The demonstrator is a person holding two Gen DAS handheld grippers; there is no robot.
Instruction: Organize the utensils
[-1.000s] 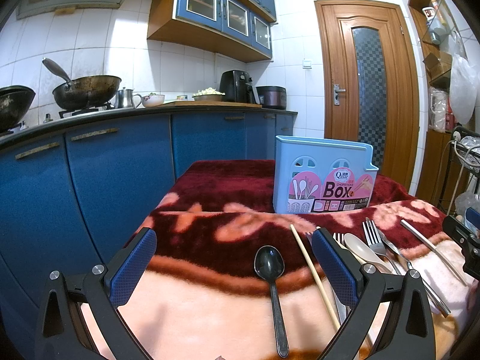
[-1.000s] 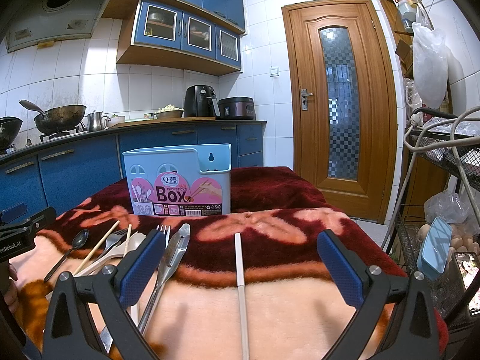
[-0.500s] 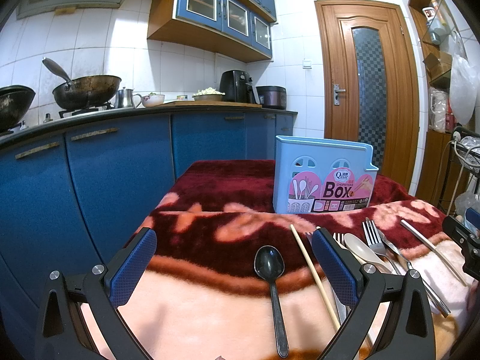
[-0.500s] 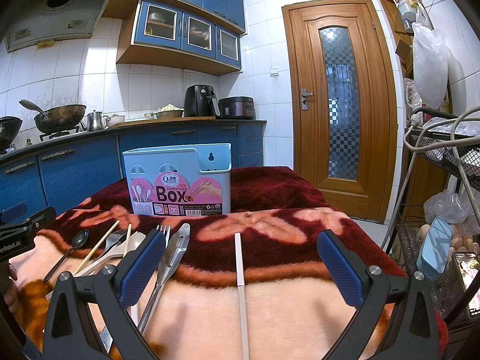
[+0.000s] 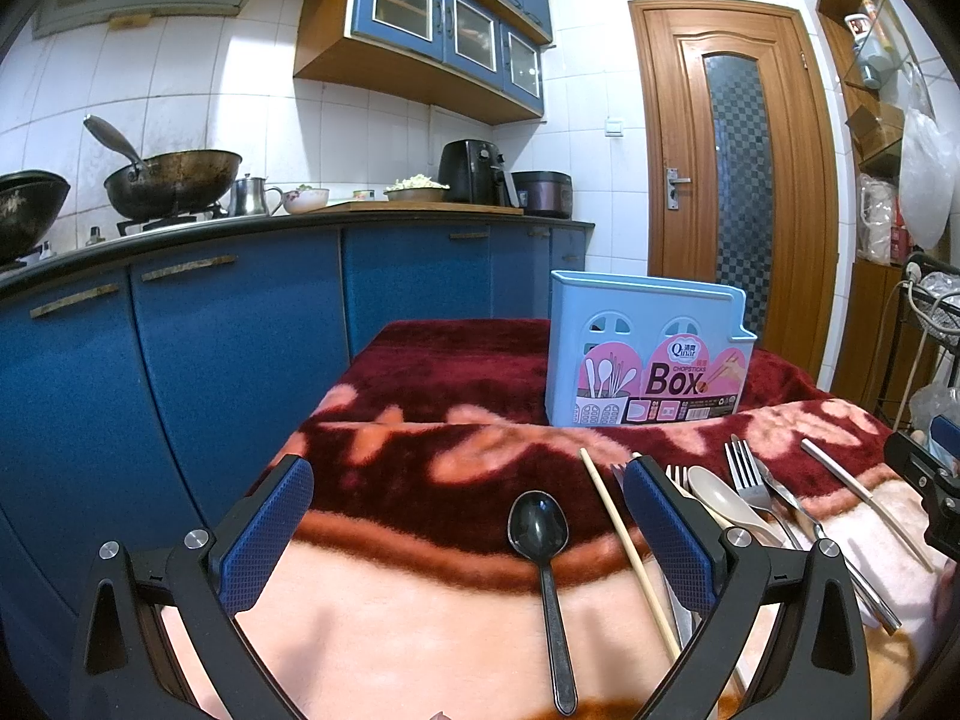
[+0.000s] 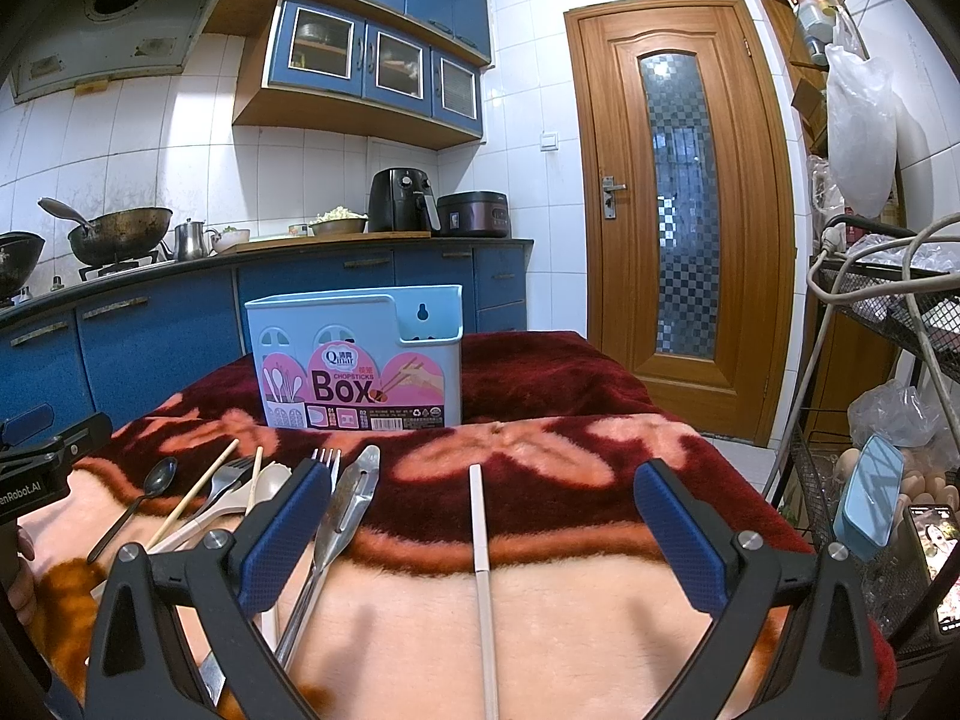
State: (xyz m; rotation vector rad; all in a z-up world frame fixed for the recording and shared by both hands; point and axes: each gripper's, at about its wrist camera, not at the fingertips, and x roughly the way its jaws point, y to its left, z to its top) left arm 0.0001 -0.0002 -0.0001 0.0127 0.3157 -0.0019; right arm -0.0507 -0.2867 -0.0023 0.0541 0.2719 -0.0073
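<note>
While the left tool gapes wide over a black spoon on the blanketed worktop, the blue utensil box stands upright behind, and the right tool, equally spread, straddles a pale chopstick.
</note>
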